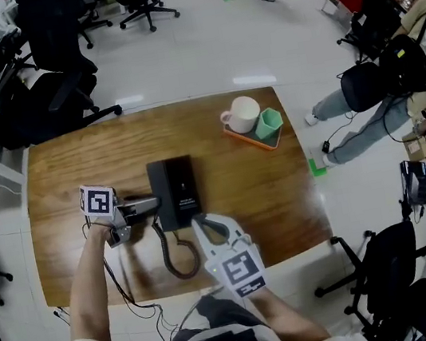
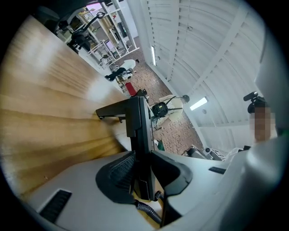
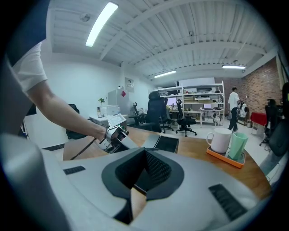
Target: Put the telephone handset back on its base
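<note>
A black telephone base [image 1: 180, 191] lies in the middle of the wooden table [image 1: 68, 174]. Its black handset [image 1: 160, 192] rests along the base's left side, and the coiled cord [image 1: 177, 262] loops toward the near edge. My left gripper [image 1: 150, 207] reaches in from the left. In the left gripper view the handset [image 2: 140, 131] stands edge-on between the pads [image 2: 118, 173] of my left gripper [image 2: 141, 158], with thin gaps on both sides; the jaws are open. My right gripper [image 1: 203, 225] hovers just below the base's near right corner; its jaws [image 3: 143, 167] are shut on nothing.
An orange tray [image 1: 233, 136] at the table's back right holds a white mug [image 1: 241, 113] and a green cup [image 1: 268, 122]. Black office chairs [image 1: 52, 79] stand behind and to the left. A seated person [image 1: 365, 112] is off the table's right side.
</note>
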